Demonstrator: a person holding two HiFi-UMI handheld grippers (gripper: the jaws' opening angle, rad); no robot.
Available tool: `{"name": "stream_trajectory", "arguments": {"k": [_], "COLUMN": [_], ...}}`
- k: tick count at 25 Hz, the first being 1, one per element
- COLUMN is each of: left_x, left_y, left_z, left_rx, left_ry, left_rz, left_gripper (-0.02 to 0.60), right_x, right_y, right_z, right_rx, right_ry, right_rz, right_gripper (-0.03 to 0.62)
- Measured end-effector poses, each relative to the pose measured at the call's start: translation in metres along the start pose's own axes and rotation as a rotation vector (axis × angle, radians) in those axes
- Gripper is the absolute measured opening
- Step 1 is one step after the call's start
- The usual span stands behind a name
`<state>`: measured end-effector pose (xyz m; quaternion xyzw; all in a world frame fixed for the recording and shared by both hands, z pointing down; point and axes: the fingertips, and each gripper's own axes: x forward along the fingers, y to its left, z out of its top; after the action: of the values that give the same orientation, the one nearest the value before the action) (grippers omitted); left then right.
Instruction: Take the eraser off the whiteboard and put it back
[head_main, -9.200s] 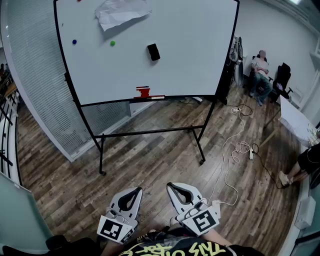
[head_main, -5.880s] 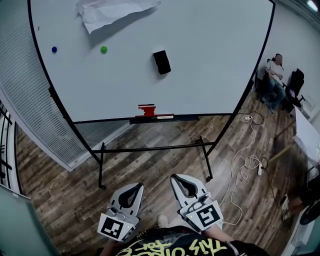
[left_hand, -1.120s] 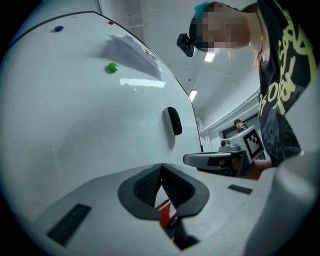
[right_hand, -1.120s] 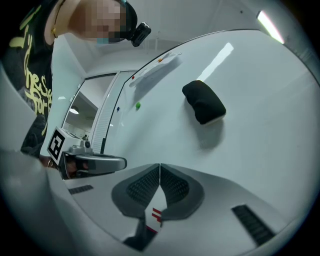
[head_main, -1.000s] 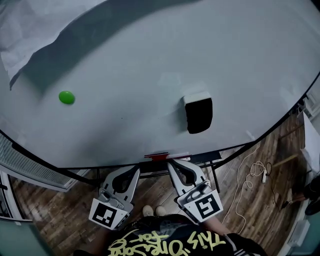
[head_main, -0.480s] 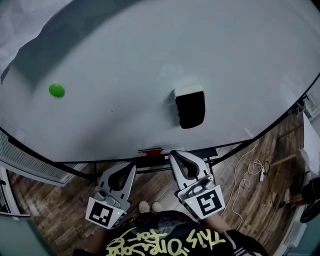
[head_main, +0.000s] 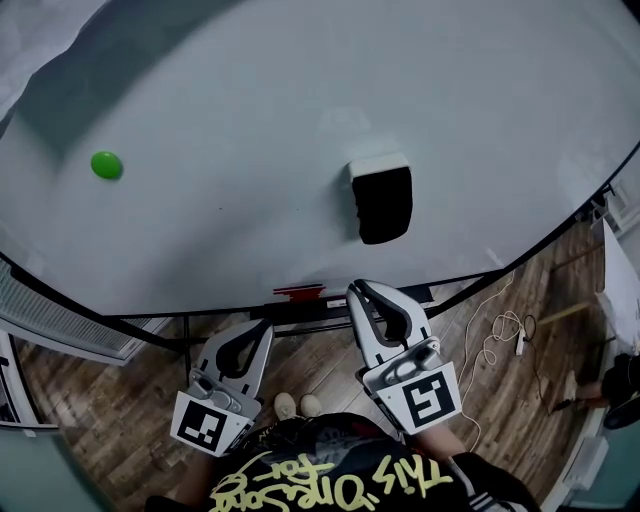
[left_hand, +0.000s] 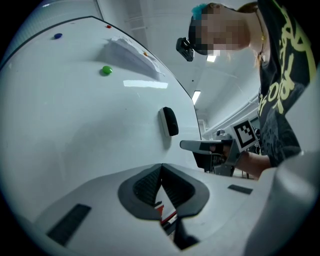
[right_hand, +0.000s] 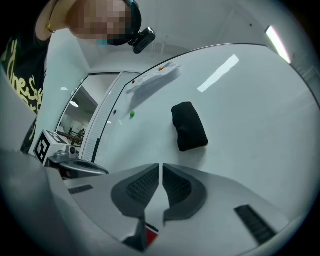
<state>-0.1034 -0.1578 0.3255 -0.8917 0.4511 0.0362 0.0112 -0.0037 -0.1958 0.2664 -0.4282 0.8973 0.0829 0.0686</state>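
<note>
Approach step, by judgement. The right gripper (head_main: 360, 290), jaws pressed together on nothing, points at the large white whiteboard (head_main: 240, 230). The black rectangular felt eraser (head_main: 385, 205) clings to the board above and ahead of its tips, apart from them. Next, the jaws must part and straddle the eraser. The left gripper (head_main: 262, 326), likewise closed and empty, sits lower beside it. A round green magnet (head_main: 105, 165) lies well off to the left. Nothing blocks the path.

Non-task items noted
Green magnet (head_main: 106, 165) below crumpled paper sheet (head_main: 25, 35); white cable (head_main: 497, 332) loops across wood floor (head_main: 110, 380).
</note>
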Motion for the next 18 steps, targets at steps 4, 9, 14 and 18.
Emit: {"name": "stream_trajectory", "arguments": {"k": [4,9,14,18], "left_x": [-0.002,-0.002,-0.002,-0.001], "left_y": [0.001,0.0,-0.001,-0.001], "left_z": [-0.003,-0.001,-0.003,-0.003], "left_rx": [-0.007,-0.013,-0.012,-0.016], "left_ry": [0.001,0.002,0.002,0.005], "left_rz": [0.001,0.001,-0.006,-0.009], "left_gripper": [0.006,0.008,0.006,0.008], "right_x": [0.001,0.003,0.003,0.005], "right_y": [-0.004,-0.008,-0.013,-0.017], "right_z": [0.009,0.022,0.028,0.035], "right_rx": [-0.002,-0.016,-0.037,-0.046], "right_ry": [-0.01,-0.022,-0.02,-0.025], "right_rz": [-0.016,-0.035,-0.056,-0.069], "right_gripper": [0.012,0.012,0.014,0.017]}}
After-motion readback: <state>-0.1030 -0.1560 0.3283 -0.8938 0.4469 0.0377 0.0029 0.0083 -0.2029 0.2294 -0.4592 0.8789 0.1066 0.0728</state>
